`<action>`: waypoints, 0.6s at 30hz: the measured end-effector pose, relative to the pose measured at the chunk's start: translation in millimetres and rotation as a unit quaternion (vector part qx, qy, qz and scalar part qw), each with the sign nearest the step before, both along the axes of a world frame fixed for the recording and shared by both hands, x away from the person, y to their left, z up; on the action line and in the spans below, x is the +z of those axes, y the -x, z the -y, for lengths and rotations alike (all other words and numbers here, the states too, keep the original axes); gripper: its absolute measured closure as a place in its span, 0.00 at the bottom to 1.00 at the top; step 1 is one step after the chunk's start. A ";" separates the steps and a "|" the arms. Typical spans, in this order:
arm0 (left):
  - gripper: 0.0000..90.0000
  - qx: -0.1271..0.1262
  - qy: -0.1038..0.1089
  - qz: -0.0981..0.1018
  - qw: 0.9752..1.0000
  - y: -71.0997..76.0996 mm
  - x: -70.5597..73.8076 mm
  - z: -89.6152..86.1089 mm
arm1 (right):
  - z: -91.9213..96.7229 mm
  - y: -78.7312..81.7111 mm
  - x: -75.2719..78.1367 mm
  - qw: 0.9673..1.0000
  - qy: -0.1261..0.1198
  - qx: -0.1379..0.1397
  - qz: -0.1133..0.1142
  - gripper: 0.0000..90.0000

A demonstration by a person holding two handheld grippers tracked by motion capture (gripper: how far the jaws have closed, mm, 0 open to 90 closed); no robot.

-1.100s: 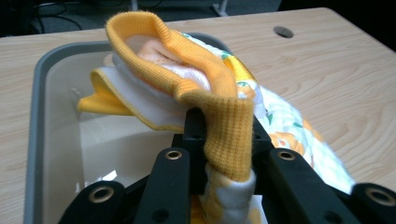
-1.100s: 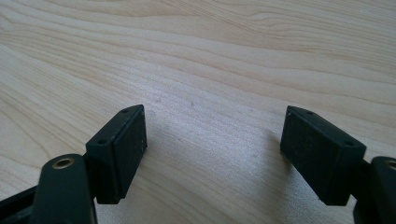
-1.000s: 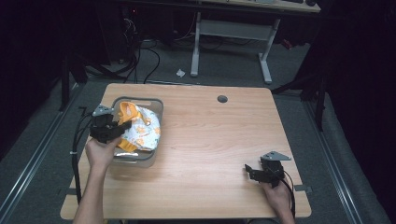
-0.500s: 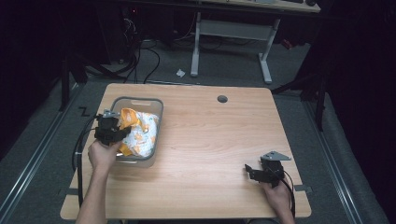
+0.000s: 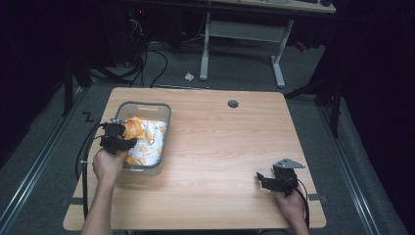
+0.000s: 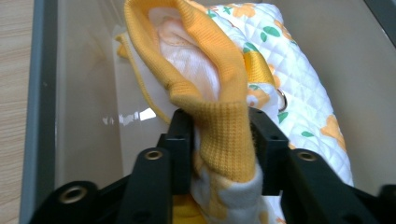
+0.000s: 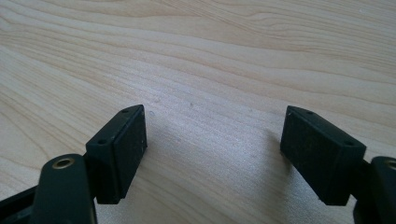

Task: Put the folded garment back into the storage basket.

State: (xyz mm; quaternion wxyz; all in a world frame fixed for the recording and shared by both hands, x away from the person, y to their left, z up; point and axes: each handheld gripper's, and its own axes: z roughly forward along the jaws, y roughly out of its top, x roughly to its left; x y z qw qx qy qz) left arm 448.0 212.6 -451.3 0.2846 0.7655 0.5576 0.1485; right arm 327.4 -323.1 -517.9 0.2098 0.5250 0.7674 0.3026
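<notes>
A quilted white garment (image 5: 147, 139) with orange flowers and orange ribbed trim lies in a grey plastic bin (image 5: 147, 105) at the table's left. My left gripper (image 5: 120, 142) reaches into the bin's near left corner. In the left gripper view its jaws (image 6: 219, 149) have just been opening, and the garment's (image 6: 289, 93) orange cuff stands loosely between the pads. My right gripper (image 5: 262, 178) rests low over the table's near right part. It (image 7: 215, 154) is open, with bare wood between the fingers.
The bin's pale inner wall (image 6: 84, 93) runs along the left of the garment. The wooden table (image 5: 230, 147) has a round cable hole (image 5: 233, 104) near its far edge. A desk frame and cables stand on the dark floor beyond the table.
My left gripper has sunk into the bin with the garment, which now lies lower inside, and its jaws have parted. The right gripper has not moved.
</notes>
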 end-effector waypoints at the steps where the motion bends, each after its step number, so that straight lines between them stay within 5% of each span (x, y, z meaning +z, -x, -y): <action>1: 0.61 0.003 0.007 0.008 1.000 1.3 2.4 -0.5 | 0.0 0.0 0.0 1.000 0.000 0.000 0.000 0.26; 10: 0.46 0.001 0.022 0.096 0.995 23.3 30.2 5.3 | 0.0 0.0 0.0 1.000 0.000 0.000 0.000 0.26; 18: 0.43 -0.020 0.051 0.124 0.991 37.9 43.2 15.5 | 0.0 0.0 0.0 1.000 0.000 0.000 0.000 0.26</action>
